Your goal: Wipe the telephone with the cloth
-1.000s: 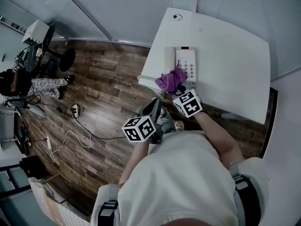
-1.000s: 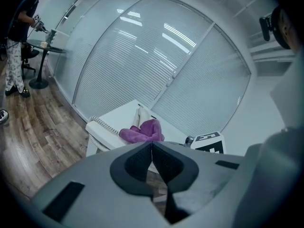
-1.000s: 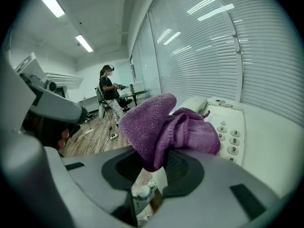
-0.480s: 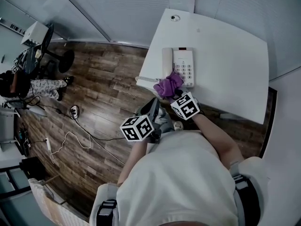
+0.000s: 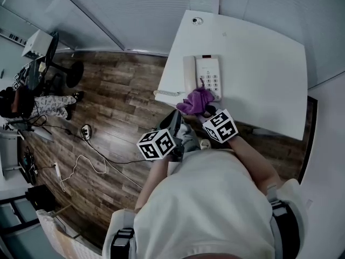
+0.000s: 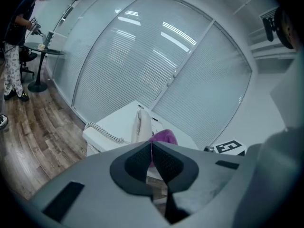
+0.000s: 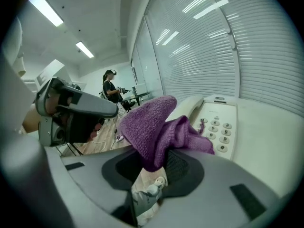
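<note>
A white telephone (image 5: 202,75) with its handset on the left lies on the white table (image 5: 259,63); its coiled cord (image 5: 168,93) hangs at the table's near left edge. My right gripper (image 5: 205,111) is shut on a purple cloth (image 5: 197,100), which rests on the near end of the keypad. In the right gripper view the cloth (image 7: 156,127) bulges out of the shut right gripper (image 7: 154,163) beside the telephone's keys (image 7: 219,125). My left gripper (image 5: 177,117) is shut on nothing and hangs off the table's edge, short of the telephone (image 6: 141,125).
A small round fitting (image 5: 197,21) sits at the table's far corner. Wood floor (image 5: 108,107) with cables lies to the left. Another person (image 5: 32,99) stands far left by a small round table. Glass walls with blinds (image 6: 142,56) run behind the table.
My right gripper has drawn the cloth a little toward the near end of the telephone. The left gripper has stayed where it was.
</note>
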